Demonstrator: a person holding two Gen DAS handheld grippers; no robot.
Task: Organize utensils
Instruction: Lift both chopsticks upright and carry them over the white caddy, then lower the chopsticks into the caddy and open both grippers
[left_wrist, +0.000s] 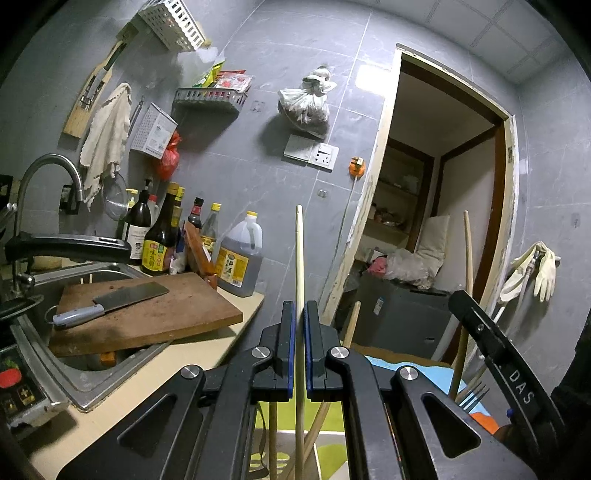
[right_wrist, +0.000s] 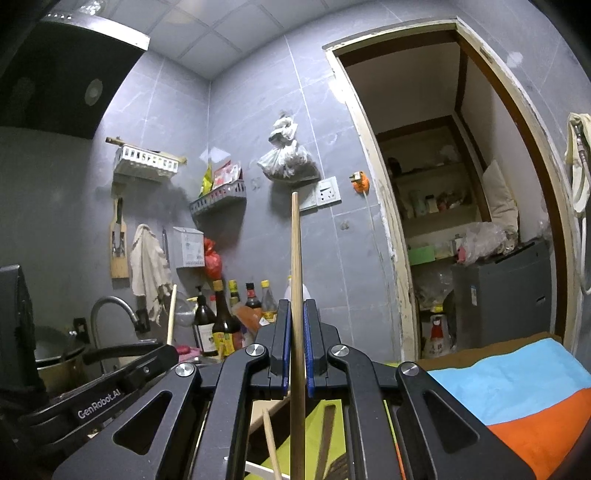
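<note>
1. The lower ends of both chopsticks run out of the bottom of my wrist views, so I cannot see where they finish.
2. Under my left fingers (left_wrist: 299, 310) more wooden sticks and a fork (left_wrist: 474, 397) show only in part, hidden by the gripper's frame; what holds them I cannot make out.
3. My left fingers are closed on a pale chopstick (left_wrist: 299, 251), which stands upright between the blue pads, its tip well above them.
4. My right fingers (right_wrist: 296, 310) are clamped on a darker wooden chopstick (right_wrist: 294, 251), upright too, centred between the pads.
5. To the left, a cleaver (left_wrist: 110, 301) lies on a cutting board (left_wrist: 177, 317) that rests over the sink (left_wrist: 74, 373) at the bench's edge (left_wrist: 118, 402).
6. Bottles (left_wrist: 159, 236) stand by the wall at the bench's back edge.
</note>
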